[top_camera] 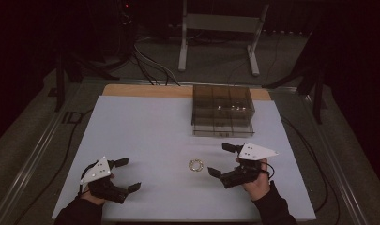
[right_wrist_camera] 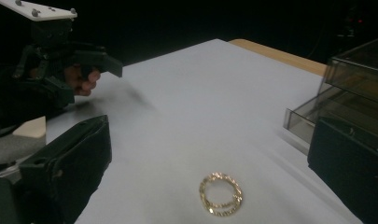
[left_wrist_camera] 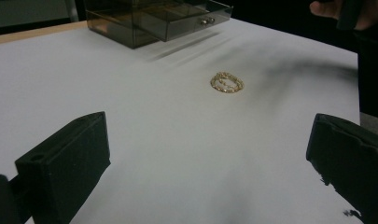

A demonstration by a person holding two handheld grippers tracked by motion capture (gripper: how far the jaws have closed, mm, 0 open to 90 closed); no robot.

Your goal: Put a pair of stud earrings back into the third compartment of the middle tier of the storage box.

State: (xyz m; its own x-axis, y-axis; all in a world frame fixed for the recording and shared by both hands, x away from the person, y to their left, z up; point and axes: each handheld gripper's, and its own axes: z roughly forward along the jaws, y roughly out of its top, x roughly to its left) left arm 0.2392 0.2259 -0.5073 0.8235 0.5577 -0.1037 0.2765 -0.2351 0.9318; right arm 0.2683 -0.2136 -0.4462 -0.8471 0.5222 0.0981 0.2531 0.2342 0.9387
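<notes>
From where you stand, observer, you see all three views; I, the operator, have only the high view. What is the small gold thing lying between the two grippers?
Observer: In the right gripper view it is a gold chain, coiled in two overlapping loops, flat on the white table.
Operator: And the smoky box behind it, is it shut?
Observer: No. The left gripper view shows its lower drawer pulled partly out, with a small metal knob on its front.

L tongs (top_camera: 127,174) & R tongs (top_camera: 223,159) both gaping, empty.
</notes>
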